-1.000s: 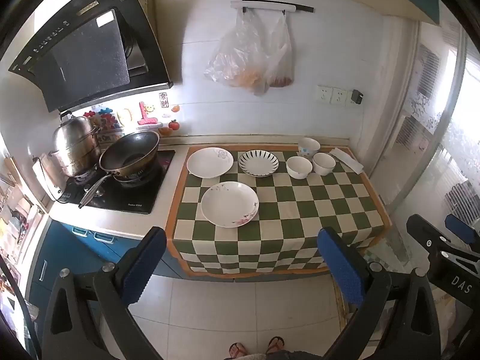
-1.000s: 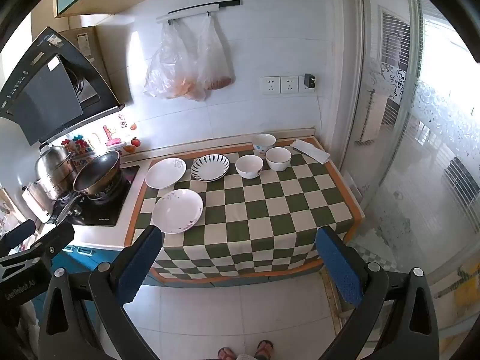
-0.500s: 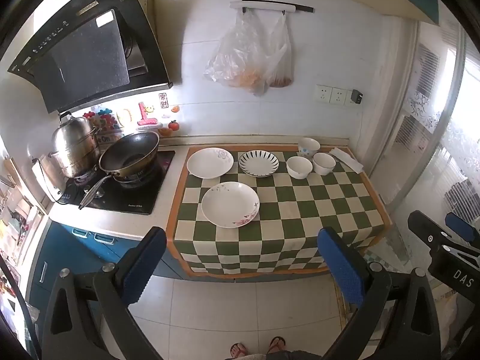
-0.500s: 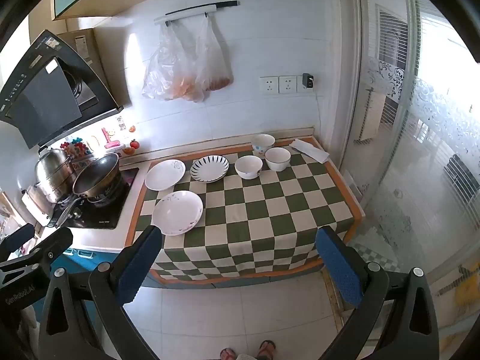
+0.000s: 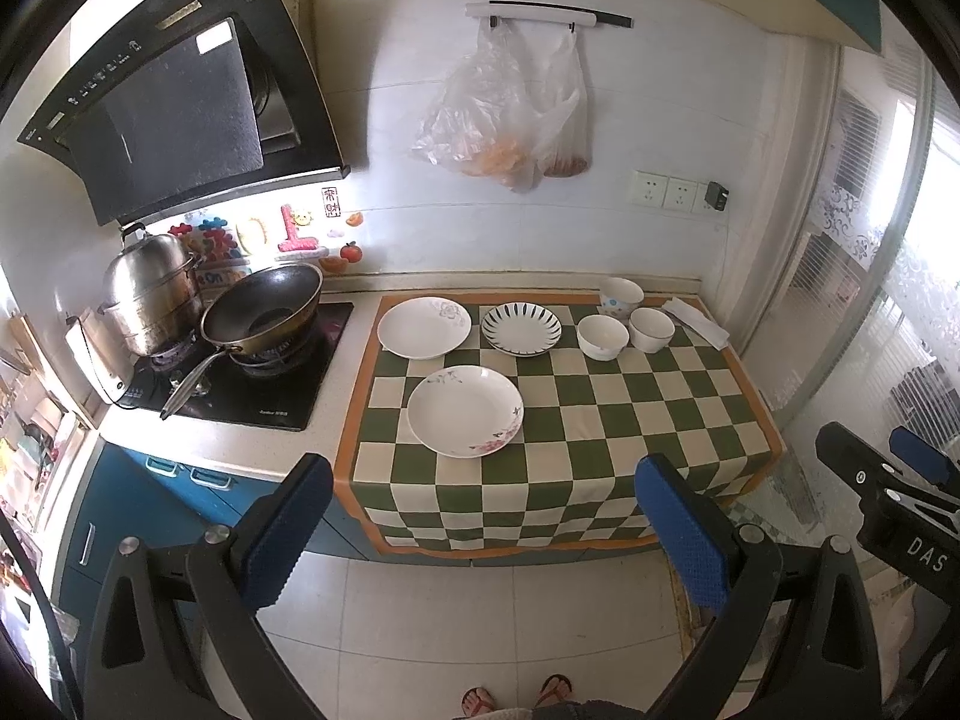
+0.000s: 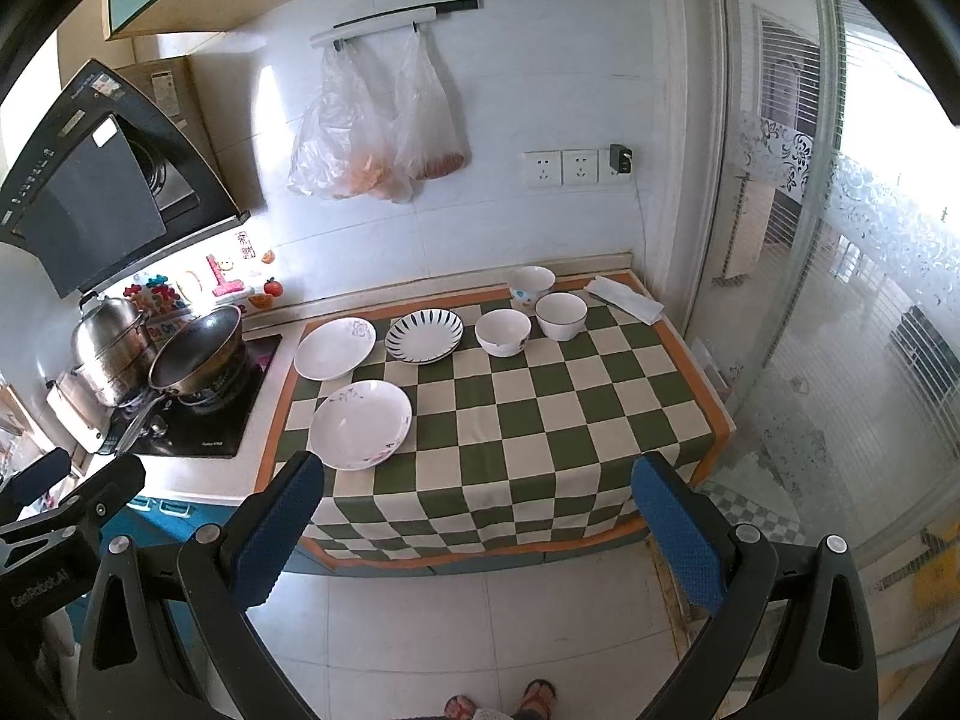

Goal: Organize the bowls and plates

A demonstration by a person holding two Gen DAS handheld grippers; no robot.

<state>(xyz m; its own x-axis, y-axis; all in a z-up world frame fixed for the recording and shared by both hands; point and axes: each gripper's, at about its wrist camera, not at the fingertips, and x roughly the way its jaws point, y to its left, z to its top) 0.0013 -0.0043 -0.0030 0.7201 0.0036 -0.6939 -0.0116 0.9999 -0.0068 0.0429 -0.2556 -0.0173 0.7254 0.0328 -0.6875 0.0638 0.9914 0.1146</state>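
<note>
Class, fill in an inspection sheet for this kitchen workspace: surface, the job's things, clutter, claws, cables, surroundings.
Surface: checked cloth over the counter.
Job's things: three plates and three bowls, all apart, unstacked.
Clutter: folded cloth at the back right corner.
Claws: left claw and right claw open, empty, short of the counter.
Cables: nothing seen.
Surroundings: wok and steel pot on the stove; bags hang on the wall.

I'm seeing daylight flooding in from the glass door (image 6: 870, 276), blowing out its upper panes. Under-hood lamp glaring on the wall tiles (image 5: 252, 222). Fisheye is bending edges; corners are vignetting black. Focus holding sharp.
</note>
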